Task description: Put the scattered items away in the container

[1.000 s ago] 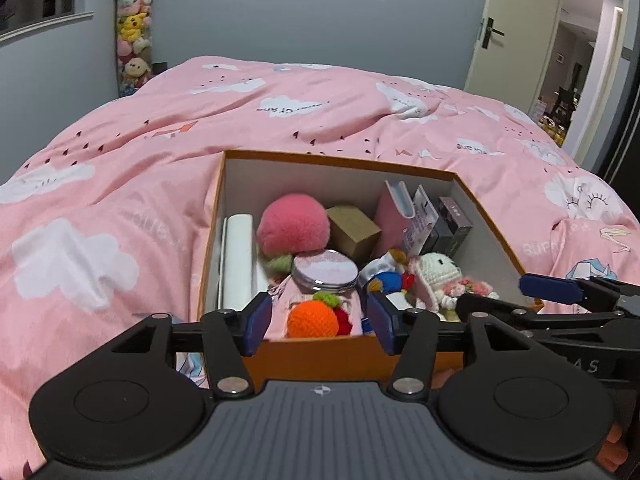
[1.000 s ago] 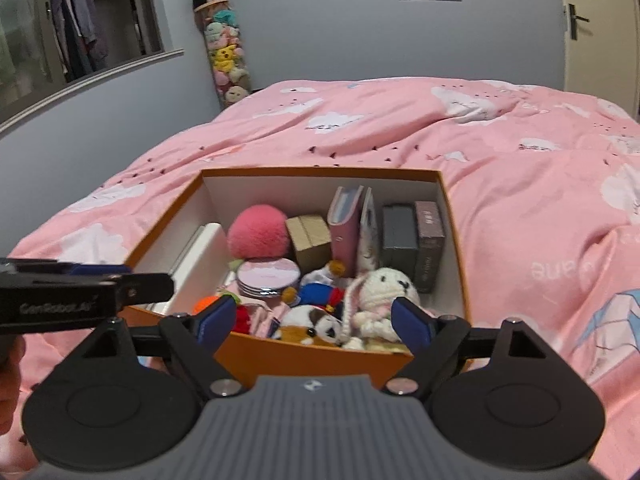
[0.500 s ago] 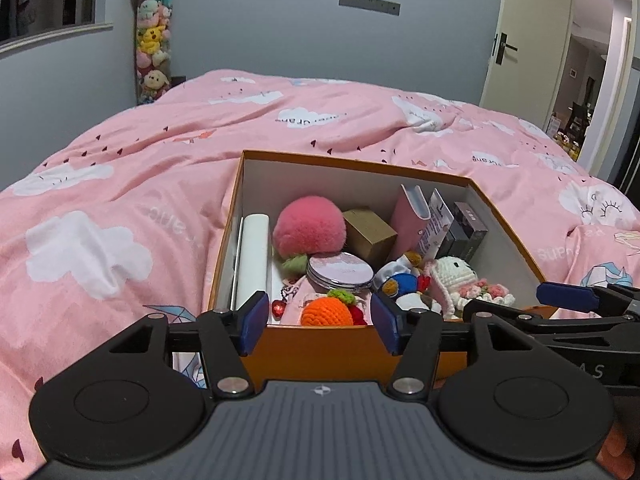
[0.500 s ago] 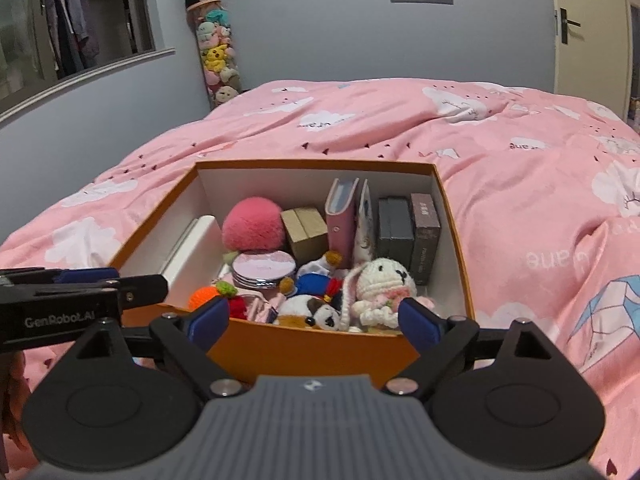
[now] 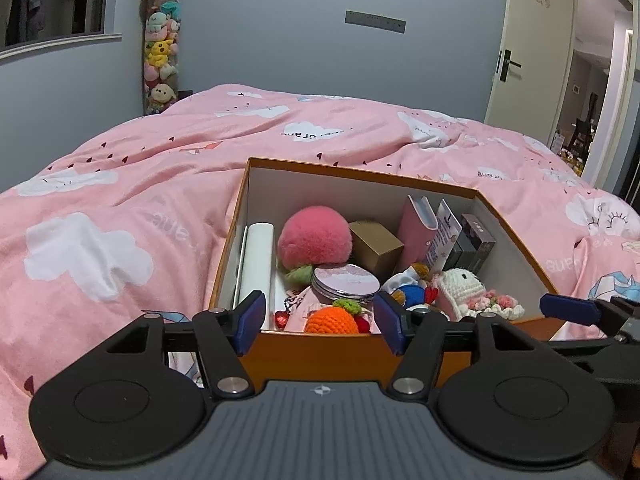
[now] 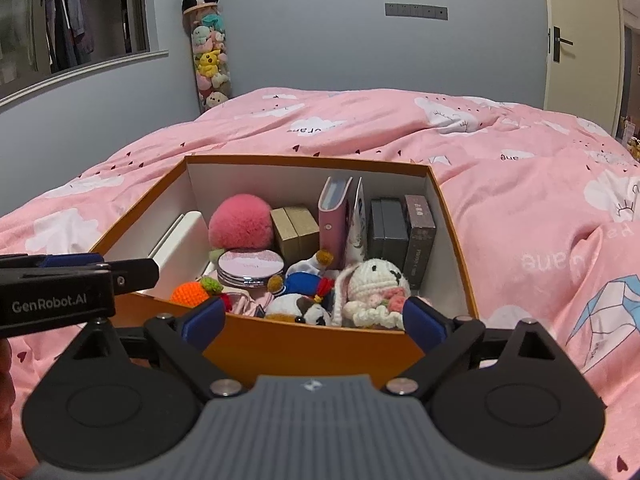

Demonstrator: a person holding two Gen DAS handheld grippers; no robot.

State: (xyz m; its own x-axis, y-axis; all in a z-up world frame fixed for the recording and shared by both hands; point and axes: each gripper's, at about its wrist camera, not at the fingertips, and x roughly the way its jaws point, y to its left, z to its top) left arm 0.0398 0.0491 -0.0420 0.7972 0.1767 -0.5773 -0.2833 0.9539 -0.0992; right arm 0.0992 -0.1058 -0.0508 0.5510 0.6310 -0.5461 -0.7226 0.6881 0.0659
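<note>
Many toys inside orange box (image 6: 320, 348)

Box (image 6: 320, 350): orange outside, white inside. Bedcover (image 6: 520, 208): pink, white clouds, small dark red hearts. Pompom (image 6: 240, 222): pink, fluffy. Crochet fruit (image 5: 331, 320): orange, green top. Crochet rabbit (image 6: 374, 276): white, pink flowers. Round tin (image 5: 346, 284): pink-and-white lid. Small carton (image 6: 294, 228): tan. Gripper pads (image 6: 202, 318): blue. Wall (image 5: 280, 40): grey-blue.

An open orange box (image 6: 304, 346) with white inner walls sits on the pink bed, packed with toys and small boxes.
</note>
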